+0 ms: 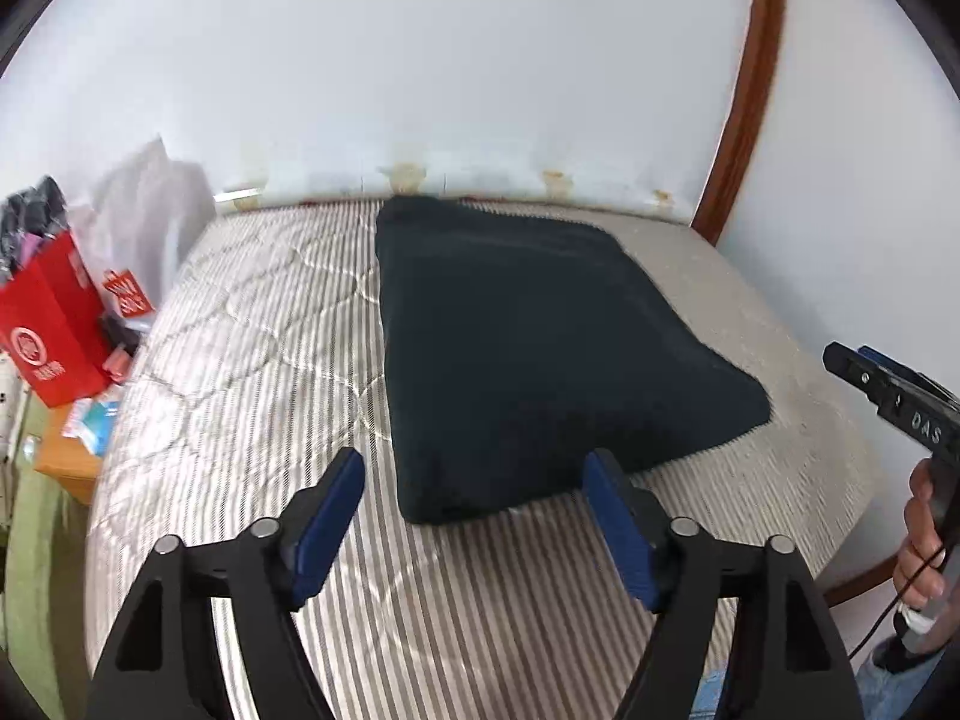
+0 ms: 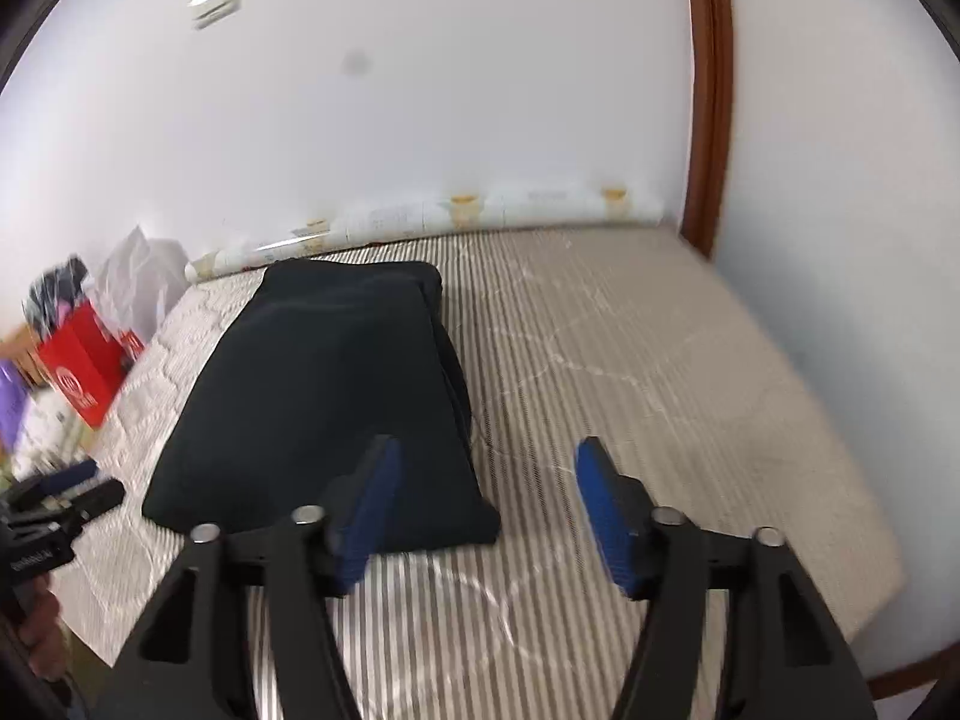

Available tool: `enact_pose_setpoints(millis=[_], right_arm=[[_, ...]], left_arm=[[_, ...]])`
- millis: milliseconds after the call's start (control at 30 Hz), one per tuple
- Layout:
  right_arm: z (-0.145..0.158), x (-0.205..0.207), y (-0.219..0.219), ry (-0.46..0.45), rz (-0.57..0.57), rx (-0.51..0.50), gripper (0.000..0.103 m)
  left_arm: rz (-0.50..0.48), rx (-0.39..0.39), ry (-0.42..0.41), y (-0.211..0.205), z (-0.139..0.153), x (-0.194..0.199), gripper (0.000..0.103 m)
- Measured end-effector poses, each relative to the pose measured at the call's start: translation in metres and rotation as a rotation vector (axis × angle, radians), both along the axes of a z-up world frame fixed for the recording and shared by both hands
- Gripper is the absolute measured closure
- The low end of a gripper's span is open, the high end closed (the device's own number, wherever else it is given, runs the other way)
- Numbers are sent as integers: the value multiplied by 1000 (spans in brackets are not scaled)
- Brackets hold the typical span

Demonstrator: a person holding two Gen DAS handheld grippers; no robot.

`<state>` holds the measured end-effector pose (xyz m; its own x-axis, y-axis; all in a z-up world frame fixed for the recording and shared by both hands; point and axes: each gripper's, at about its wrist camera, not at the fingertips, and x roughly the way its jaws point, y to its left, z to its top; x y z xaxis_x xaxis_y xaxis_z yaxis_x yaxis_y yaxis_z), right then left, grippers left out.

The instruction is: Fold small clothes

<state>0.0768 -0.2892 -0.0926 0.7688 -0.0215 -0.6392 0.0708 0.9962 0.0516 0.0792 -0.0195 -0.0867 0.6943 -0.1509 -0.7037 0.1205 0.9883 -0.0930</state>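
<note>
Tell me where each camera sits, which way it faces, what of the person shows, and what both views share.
Left wrist: rides the left gripper, looking forward over the mattress at the dark cloth toward the wall; its own open fingers show, plus the right gripper and hand at the right edge.
Right wrist: rides the right gripper, facing the same wall from further right; its open fingers show, with the left gripper at the left edge.
Shared: cloth, mattress, red bag, door frame.
</note>
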Motion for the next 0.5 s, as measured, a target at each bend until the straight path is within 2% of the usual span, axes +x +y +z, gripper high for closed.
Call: enact_pose_setpoints(millis=[133, 200, 233, 267, 367, 500], right_arm=[[20, -41, 12, -29, -7, -57, 33], [26, -58, 12, -31, -19, -56, 23], [29, -67, 13, -32, -29, -64, 13], [31, -73, 14, -38, -42, -76, 8], [36, -96, 15, -39, -89, -103, 5], [38, -119, 9, -40, -91, -44, 2]], left_arm=[[11, 12, -41, -11, 19, -30, 22], [32, 39, -78, -14, 27, -48, 18], [37, 47, -87, -16, 31, -57, 16], [33, 46, -91, -16, 33, -63, 15], [31, 69, -113, -21, 41, -80, 11], [40, 58, -136, -22, 50, -98, 9]])
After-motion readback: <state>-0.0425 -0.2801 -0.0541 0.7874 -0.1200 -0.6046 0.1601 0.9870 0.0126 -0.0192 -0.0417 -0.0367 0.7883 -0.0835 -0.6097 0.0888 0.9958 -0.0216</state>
